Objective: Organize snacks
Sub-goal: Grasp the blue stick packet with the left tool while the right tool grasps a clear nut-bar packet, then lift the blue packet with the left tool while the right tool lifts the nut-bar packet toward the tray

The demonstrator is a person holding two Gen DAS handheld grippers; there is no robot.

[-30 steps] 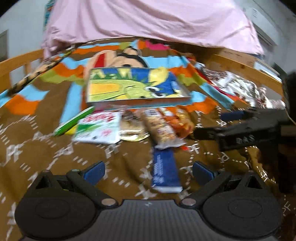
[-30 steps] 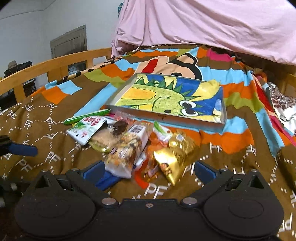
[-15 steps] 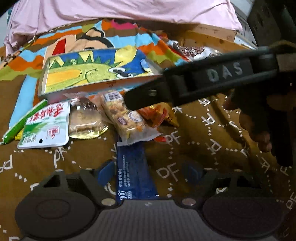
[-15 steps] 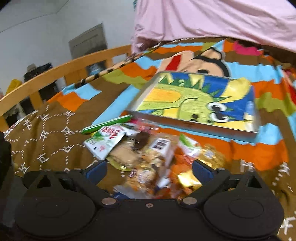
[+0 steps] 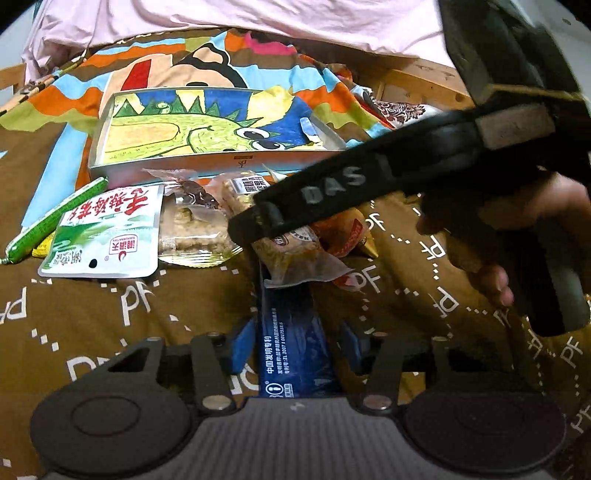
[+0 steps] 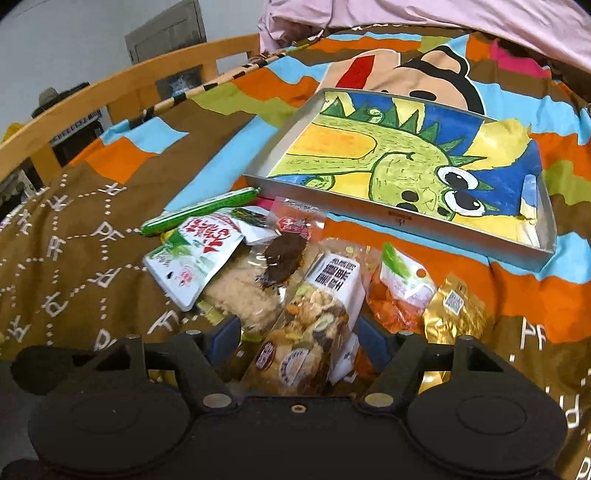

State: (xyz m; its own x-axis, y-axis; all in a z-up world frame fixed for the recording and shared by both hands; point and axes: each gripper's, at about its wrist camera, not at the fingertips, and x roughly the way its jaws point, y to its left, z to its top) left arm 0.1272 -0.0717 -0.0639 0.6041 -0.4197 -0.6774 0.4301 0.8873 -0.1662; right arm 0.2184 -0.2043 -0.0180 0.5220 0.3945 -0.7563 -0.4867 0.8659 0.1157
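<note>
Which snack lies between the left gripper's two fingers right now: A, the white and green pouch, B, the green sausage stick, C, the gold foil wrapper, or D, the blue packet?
D: in the left wrist view the blue packet lies lengthwise between the left gripper fingers.

We see a brown blanket (image 6: pixel 85 236) with white letters and bright cartoon patches spread over the bed. A pink sheet (image 5: pixel 236 14) is bunched at its far end. A wooden rail (image 6: pixel 122 81) runs along the left, with a grey door (image 6: pixel 166 29) in the wall behind it.
</note>
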